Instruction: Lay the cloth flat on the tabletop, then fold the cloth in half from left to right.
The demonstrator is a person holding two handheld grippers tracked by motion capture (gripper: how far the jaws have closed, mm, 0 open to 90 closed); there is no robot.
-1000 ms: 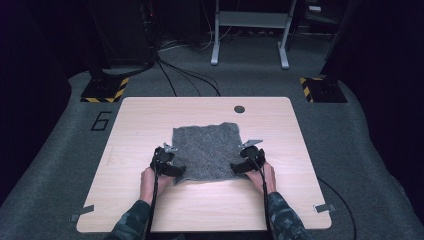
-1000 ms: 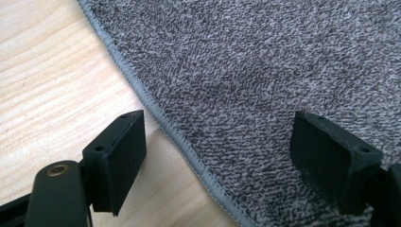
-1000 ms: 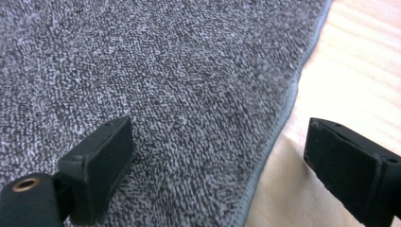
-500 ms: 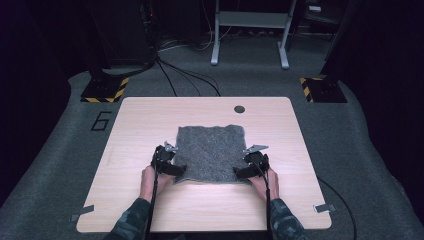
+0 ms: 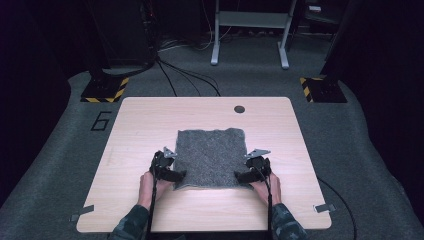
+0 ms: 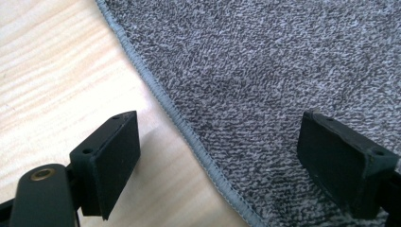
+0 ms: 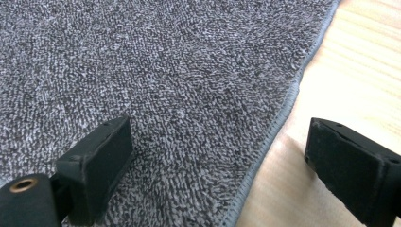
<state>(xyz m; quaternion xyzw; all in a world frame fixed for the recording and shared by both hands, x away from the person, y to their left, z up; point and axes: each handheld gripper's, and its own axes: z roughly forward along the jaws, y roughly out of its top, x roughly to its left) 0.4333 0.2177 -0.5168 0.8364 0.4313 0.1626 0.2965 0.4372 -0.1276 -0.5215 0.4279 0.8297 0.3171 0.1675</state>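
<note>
A grey terry towel (image 5: 210, 157) lies spread flat on the wooden table (image 5: 145, 120). My left gripper (image 5: 175, 176) sits at the towel's near left corner and my right gripper (image 5: 243, 176) at its near right corner. In the left gripper view the left gripper (image 6: 222, 161) is open and straddles the towel's hemmed edge (image 6: 189, 135), one jaw over bare wood and the other over the towel (image 6: 265, 61). The right gripper (image 7: 222, 165) is also open across the opposite hem, with the towel (image 7: 156, 71) under its left jaw. Neither gripper's pads press on the cloth.
A dark round hole (image 5: 239, 109) marks the table's far side. Metal clips (image 5: 82, 214) (image 5: 324, 207) sit at the near corners. Beyond the table are floor cables (image 5: 185, 75), striped bases (image 5: 105, 91) and a white frame (image 5: 250, 35).
The right gripper has shifted a little to the right. The towel, rumpled a second ago, now lies flatter and squarer. The left hand has stayed in place.
</note>
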